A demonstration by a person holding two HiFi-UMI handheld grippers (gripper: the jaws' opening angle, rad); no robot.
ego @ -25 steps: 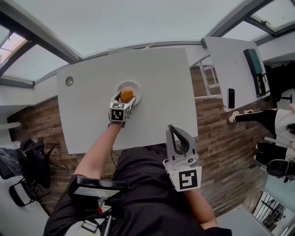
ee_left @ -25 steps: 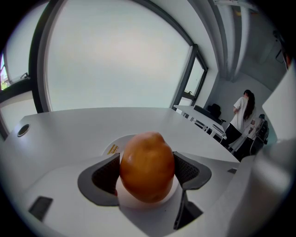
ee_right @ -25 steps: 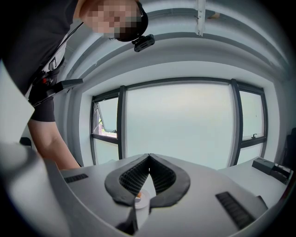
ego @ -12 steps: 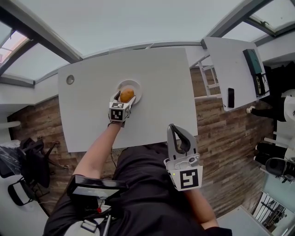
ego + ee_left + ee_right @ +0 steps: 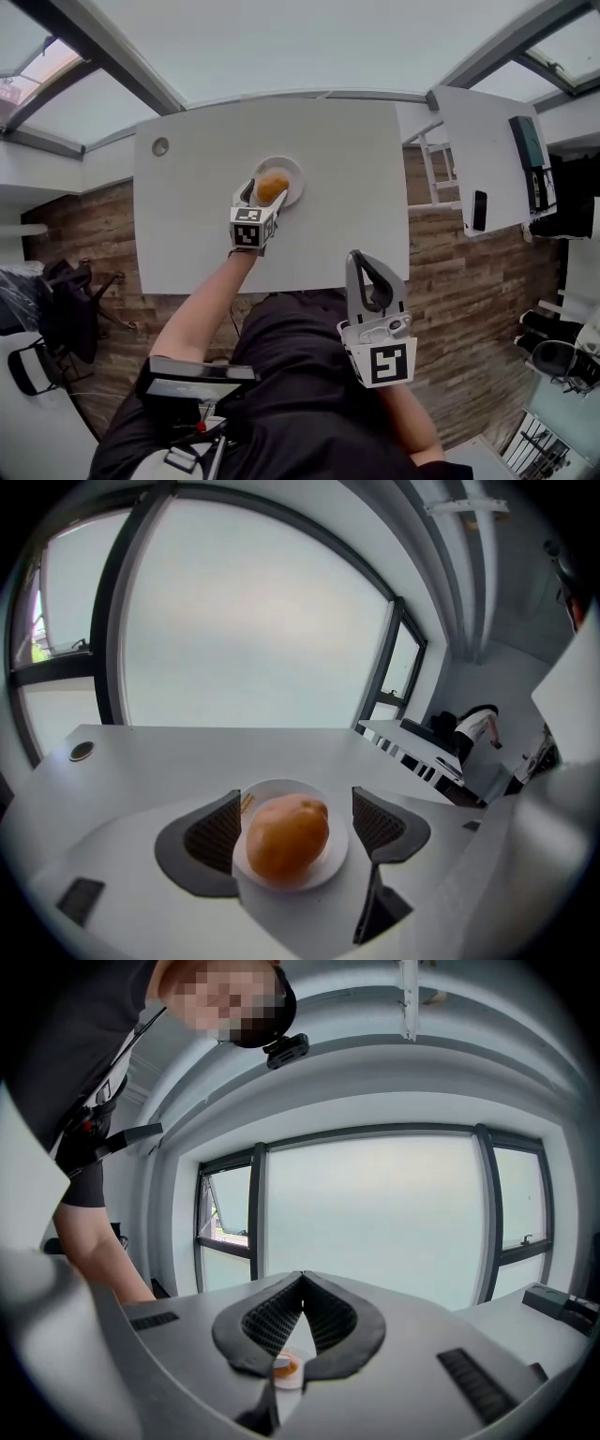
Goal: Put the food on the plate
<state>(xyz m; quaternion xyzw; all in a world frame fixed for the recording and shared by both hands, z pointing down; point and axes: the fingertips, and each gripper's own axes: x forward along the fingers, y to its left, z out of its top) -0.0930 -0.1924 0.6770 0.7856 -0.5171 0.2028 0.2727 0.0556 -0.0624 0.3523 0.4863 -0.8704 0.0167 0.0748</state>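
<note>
Food [image 5: 287,838], one piece on one plate [image 5: 323,797], left gripper [image 5: 296,808] released, right gripper [image 5: 302,1279] clenched

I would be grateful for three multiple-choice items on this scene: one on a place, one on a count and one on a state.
1. Where does the orange-brown food lie?
A. on the white plate
B. on the floor
C. on a chair

2. How many plates stand on the table?
A. one
B. two
C. three

3. How do the jaws of the left gripper stand?
A. shut on the food
B. apart, flanking the plate
C. shut and empty

Answers:
1 A: the left gripper view shows the food resting on the plate.
2 A: the head view shows a single plate on the table.
3 B: the two pads stand wide apart, one on each side of the plate. The right gripper, held off the table, is the shut one.
</note>
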